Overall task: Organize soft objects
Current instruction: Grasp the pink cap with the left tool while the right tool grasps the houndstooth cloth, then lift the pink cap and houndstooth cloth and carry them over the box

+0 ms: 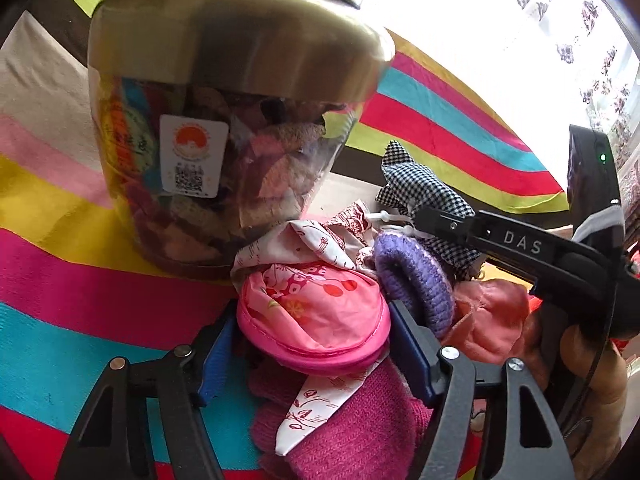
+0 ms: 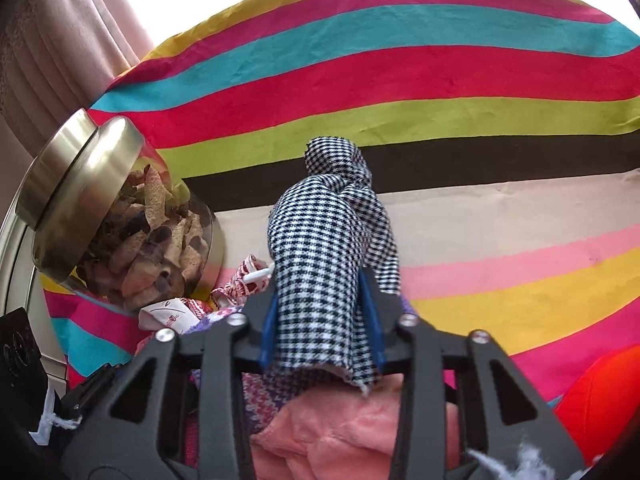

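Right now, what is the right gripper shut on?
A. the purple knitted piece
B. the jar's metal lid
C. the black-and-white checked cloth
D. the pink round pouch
C: the right gripper pinches the black-and-white checked cloth between its blue pads; the pink round pouch sits in the left gripper.

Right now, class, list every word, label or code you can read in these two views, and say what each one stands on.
"DAS": white letters on the right gripper, along its black finger.
White sticker on the glass jar: an orange round logo, small print and a QR code, all too small or blurred to read.
Red marks on the white printed cloth: a pattern, no legible words.
Right wrist view: no readable text.
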